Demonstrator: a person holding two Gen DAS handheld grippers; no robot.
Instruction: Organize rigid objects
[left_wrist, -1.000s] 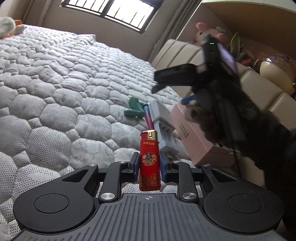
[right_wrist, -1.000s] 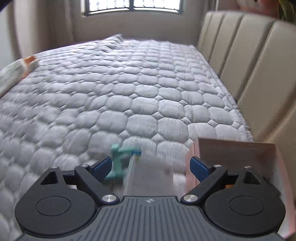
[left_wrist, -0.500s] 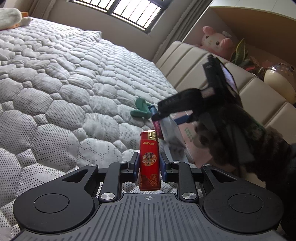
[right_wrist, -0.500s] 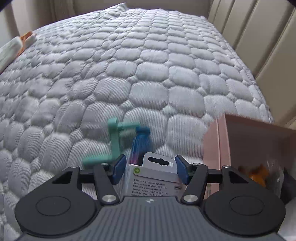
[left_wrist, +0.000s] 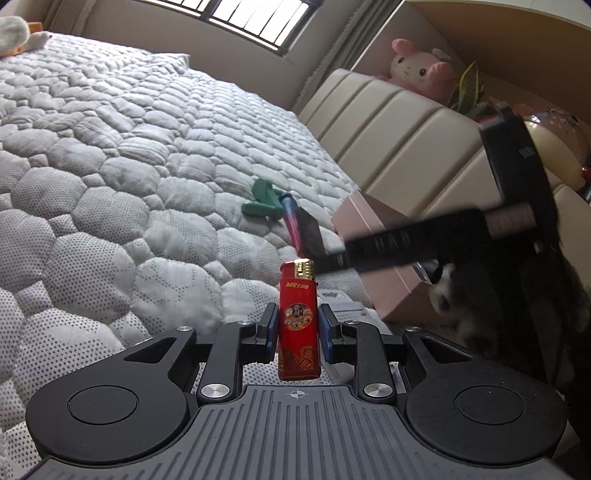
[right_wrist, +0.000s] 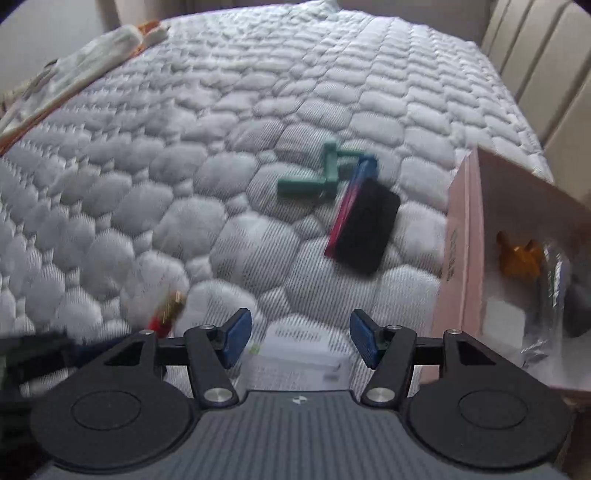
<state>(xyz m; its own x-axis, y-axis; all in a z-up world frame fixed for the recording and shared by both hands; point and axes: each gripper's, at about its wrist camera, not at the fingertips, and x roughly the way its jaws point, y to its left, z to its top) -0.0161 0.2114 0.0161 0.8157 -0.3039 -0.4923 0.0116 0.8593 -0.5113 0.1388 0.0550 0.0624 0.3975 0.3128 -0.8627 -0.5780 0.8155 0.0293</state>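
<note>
The left claw (left_wrist: 297, 330) is clenched on a red lighter (left_wrist: 298, 319), both pads flat against its sides, the lighter upright with its gold cap on top. From it the pink box (left_wrist: 384, 258) lies ahead and to the right, near, with the right claw's dark arm crossing between them; dropping the lighter in looks to need a swing rightward over the box's near wall. The right claw (right_wrist: 299, 341) is released and its jaws are opening, pointing steeply down at the bed (right_wrist: 221, 147). A white carton (right_wrist: 299, 354) lies just under and between its fingers, untouched as far as the blurred view shows, its long axis running toward the camera. Farther out on the quilt lie a black slab (right_wrist: 365, 230), a red-and-blue tube (right_wrist: 351, 192) touching its left edge, long axis running near to far, and a green handle (right_wrist: 321, 177) at the tube's far end. The open box stands to their right, with an orange piece (right_wrist: 517, 258) and clear wrapping already inside. The right claw is the nearer to the carton and the loose things.
</note>
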